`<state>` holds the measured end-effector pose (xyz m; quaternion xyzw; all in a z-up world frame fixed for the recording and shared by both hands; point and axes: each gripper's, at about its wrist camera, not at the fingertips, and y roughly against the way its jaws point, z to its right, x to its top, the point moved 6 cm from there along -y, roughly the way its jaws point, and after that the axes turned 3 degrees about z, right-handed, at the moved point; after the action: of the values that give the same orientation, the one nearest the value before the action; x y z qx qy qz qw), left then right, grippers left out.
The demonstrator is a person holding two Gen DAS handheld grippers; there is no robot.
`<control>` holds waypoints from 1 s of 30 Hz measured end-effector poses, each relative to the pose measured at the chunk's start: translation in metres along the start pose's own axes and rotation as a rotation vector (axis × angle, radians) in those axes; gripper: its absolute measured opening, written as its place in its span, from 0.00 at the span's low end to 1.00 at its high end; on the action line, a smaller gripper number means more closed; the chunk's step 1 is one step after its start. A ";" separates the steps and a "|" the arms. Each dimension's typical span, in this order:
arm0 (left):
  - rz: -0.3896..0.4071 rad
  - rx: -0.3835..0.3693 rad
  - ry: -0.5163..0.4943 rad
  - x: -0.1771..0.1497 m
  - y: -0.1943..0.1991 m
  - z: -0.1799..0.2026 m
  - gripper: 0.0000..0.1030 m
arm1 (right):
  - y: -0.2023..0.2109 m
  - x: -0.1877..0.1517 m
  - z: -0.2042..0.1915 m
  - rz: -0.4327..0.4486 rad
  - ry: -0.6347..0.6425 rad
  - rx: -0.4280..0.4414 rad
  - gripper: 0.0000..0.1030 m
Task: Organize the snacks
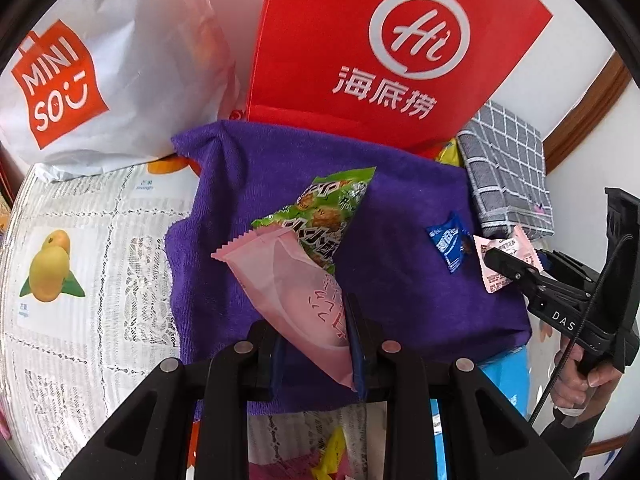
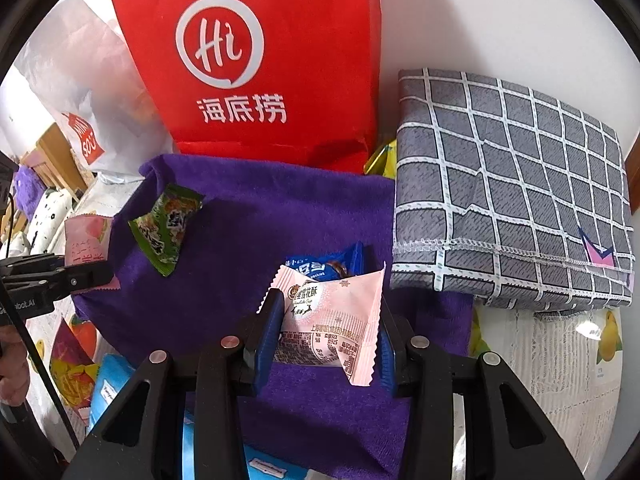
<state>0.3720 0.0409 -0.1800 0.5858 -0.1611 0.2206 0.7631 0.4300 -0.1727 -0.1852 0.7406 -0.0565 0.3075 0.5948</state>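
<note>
Left gripper [image 1: 316, 344] has its fingers [image 1: 354, 344] closed down on a long pink snack packet [image 1: 294, 296], gripping its near end; the rest of the packet sticks out ahead of the fingers and leans to their left, crimped far end raised over the purple towel [image 1: 400, 216]. Just past that packet's tip, a green snack packet [image 1: 324, 216] lies on the towel, partly overlapped by the pink one.

Right gripper [image 2: 326, 336] has its fingers [image 2: 266, 332] pinched on a pale pink pastry packet [image 2: 332, 328], one blue pad on each side edge, printed face toward the camera. Right behind it, ahead of the fingers, a blue cookie packet [image 2: 324, 268] rests on the towel; whether the two touch is unclear. From the left wrist view the same blue packet [image 1: 448, 242] sits off to the right of the left fingers, just beside the right gripper's tip [image 1: 502, 262].

Ahead of both sets of fingers, at the towel's far edge, a red Haidilao bag [image 1: 400, 52] stands upright. Left of it is a white Miniso bag [image 1: 100, 80]. Right of the right fingers, a folded grey checked cloth [image 2: 512, 188] overlaps the towel's edge. Everything sits on a table with a lace, fruit-printed cover [image 1: 80, 264].
</note>
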 end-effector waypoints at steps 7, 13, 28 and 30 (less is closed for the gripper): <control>-0.025 0.003 0.010 -0.003 -0.013 -0.002 0.24 | -0.013 -0.007 0.001 -0.039 0.009 -0.006 0.41; -0.041 0.009 0.002 -0.005 -0.017 -0.002 0.24 | -0.020 -0.011 -0.001 -0.066 0.020 -0.008 0.41; -0.025 0.039 -0.001 -0.003 -0.002 -0.005 0.47 | -0.008 -0.005 -0.002 -0.051 0.023 -0.061 0.59; -0.011 0.044 0.001 -0.003 0.007 -0.005 0.52 | 0.000 -0.003 -0.003 -0.038 0.025 -0.066 0.60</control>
<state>0.3656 0.0467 -0.1768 0.6033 -0.1526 0.2201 0.7512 0.4264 -0.1706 -0.1859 0.7175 -0.0451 0.3034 0.6254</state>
